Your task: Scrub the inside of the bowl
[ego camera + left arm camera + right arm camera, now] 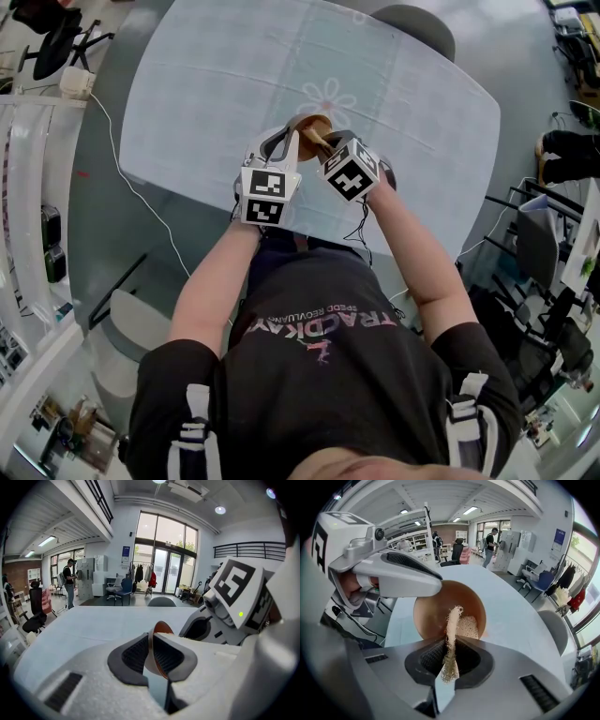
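Note:
A small brown bowl [449,609] is held tilted above the table, its inside facing the right gripper view. My left gripper [153,654] is shut on the bowl's rim [159,632], which stands edge-on between the pads. My right gripper [450,660] is shut on a beige fibrous scrubber [451,639]; the scrubber's far end reaches into the bowl and lies against the inner wall. In the head view the bowl [312,125] shows just beyond both grippers, the left gripper [284,142] at its left and the right gripper [328,142] at its right, close together over the near table edge.
The table [206,84] carries a pale blue cloth with a faint flower print. A grey chair [417,23] stands at its far side. Office chairs, cables and racks ring the table; a person [69,581] stands far off in the room.

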